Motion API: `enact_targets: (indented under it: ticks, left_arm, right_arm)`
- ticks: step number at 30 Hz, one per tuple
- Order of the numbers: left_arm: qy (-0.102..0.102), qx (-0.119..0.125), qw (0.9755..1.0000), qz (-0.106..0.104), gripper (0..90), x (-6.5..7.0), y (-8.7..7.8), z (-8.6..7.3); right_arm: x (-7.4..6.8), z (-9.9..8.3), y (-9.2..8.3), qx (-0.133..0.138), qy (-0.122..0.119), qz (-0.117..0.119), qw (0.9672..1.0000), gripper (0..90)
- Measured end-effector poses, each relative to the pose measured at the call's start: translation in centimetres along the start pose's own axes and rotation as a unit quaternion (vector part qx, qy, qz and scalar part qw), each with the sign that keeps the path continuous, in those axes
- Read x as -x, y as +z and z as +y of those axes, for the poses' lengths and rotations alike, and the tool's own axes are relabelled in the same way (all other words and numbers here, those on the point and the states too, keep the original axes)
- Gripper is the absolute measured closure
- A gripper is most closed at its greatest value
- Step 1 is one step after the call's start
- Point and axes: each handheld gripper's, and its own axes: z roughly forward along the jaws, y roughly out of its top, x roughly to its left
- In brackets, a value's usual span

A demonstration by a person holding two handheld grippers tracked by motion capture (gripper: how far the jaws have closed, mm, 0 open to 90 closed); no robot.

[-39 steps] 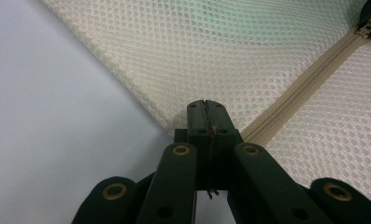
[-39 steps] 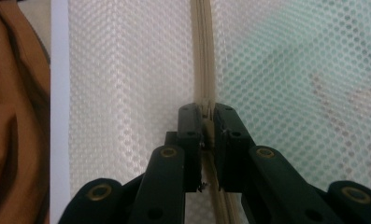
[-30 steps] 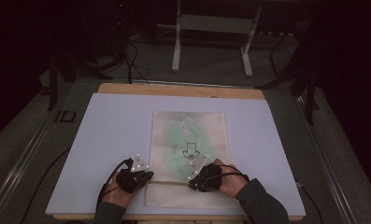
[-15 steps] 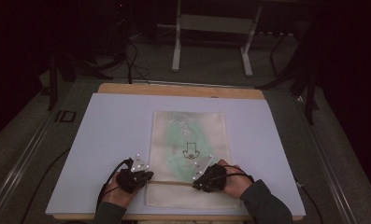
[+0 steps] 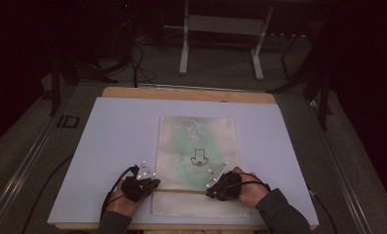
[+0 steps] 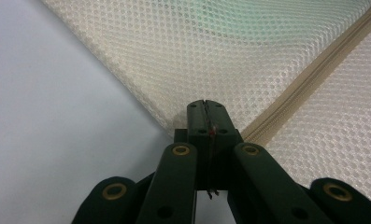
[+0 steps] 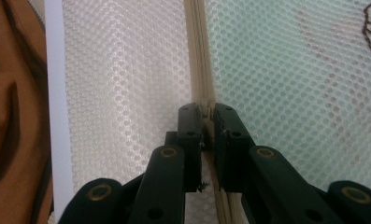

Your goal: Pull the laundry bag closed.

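**Two claws on the zipper line of a mesh bag**

The left claw (image 5: 149,184) sits at the near left edge of a cream mesh bag (image 5: 197,146), its jaws pressed fully together; in the left gripper view (image 6: 205,116) they meet right at the bag's edge, where the beige zipper (image 6: 309,79) ends, and appear to pinch the fabric there. The right claw (image 5: 211,189) rests further along the same zipper, toward the bag's near right side. In the right gripper view (image 7: 207,122) its jaws stand a narrow gap apart, one on each side of the zipper (image 7: 201,56); whether they actually grip it cannot be told.

The bag lies flat on the white tabletop (image 5: 108,141), roughly in the middle and toward the near edge, with something green showing through the mesh and a small dark drawing (image 5: 198,157) on it. The zipper crosses the bag near its closest end, between the two claws. A hand (image 5: 120,202) holds the left claw, and a grey-sleeved hand (image 5: 252,187) holds the right.
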Motion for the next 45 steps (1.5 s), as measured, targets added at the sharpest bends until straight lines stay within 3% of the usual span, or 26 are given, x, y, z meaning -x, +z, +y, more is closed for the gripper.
enact_targets:
  ticks: [45]
  left_arm:
    - [0.001,-0.001,1.0,0.001,89.5,0.0,0.0,0.0]
  right_arm:
    - [0.3,-2.3,-1.4,0.002,0.018,-0.008,0.9998,82.5]
